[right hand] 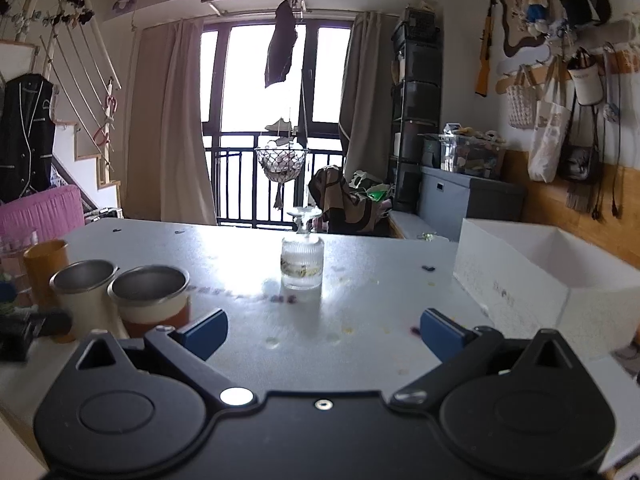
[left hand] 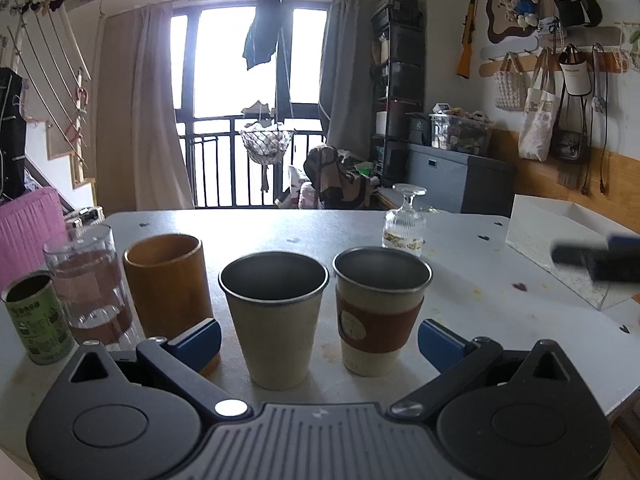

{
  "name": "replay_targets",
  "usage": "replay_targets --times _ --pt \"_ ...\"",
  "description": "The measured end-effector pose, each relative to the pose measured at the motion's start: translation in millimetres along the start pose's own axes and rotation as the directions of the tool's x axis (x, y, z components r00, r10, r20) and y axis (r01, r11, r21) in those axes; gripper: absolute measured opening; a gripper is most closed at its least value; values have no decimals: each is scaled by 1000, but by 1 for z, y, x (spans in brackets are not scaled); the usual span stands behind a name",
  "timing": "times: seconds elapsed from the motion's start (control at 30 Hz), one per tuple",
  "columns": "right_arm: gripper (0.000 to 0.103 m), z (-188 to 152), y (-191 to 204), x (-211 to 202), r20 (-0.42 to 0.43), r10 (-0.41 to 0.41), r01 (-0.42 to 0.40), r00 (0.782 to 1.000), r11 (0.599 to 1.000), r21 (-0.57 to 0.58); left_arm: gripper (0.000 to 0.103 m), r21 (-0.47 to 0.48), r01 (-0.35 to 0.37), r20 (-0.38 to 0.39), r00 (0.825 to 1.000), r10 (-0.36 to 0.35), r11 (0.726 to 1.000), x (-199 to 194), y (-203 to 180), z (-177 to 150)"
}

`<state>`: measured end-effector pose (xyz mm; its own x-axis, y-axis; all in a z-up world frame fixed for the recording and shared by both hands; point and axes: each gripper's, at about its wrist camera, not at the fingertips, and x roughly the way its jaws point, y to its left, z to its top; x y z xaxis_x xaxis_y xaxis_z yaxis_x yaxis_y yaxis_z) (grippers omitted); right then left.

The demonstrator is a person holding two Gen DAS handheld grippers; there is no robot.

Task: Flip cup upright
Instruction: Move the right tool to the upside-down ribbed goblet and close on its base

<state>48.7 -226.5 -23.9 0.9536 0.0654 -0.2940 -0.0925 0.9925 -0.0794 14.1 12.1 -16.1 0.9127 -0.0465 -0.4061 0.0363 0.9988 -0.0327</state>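
On the white table, the upturned ribbed stemmed glass stood far ahead, axis vertical, nearer the wide-open, empty right gripper.

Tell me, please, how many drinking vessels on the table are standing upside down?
1: the stemmed glass, alone mid-table, foot up. The steel cups, wooden cup and clear glass in the near row stand upright.

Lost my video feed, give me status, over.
Both grippers open, empty. Stemmed glass upside down, mid-table, untouched, ahead of right gripper. Path clear. Left gripper faces upright cups.
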Motion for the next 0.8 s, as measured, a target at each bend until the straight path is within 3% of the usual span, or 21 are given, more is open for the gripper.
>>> replay_targets --times 0.1,0.2,0.4,0.6,0.8 --pt "103 25 -8 32 -21 14 -14 1000 1000 -5 103 -7 16 -9 1000 -16 1000 6 5 -3" --pt "103 52 -14 73 -70 78 -78 994 997 8 103 -7 44 -10 999 -44 999 11 8 -6" --pt "103 102 -17 160 -171 192 -181 966 980 79 103 5 85 4 996 -85 996 20 17 -13" --pt "99 133 -9 250 -282 180 -148 942 980 131 103 -9 85 -19 996 -85 996 32 29 -18" --pt "98 137 8 317 -354 129 -92 926 988 121 103 -41 52 -42 998 -53 998 41 44 -20"
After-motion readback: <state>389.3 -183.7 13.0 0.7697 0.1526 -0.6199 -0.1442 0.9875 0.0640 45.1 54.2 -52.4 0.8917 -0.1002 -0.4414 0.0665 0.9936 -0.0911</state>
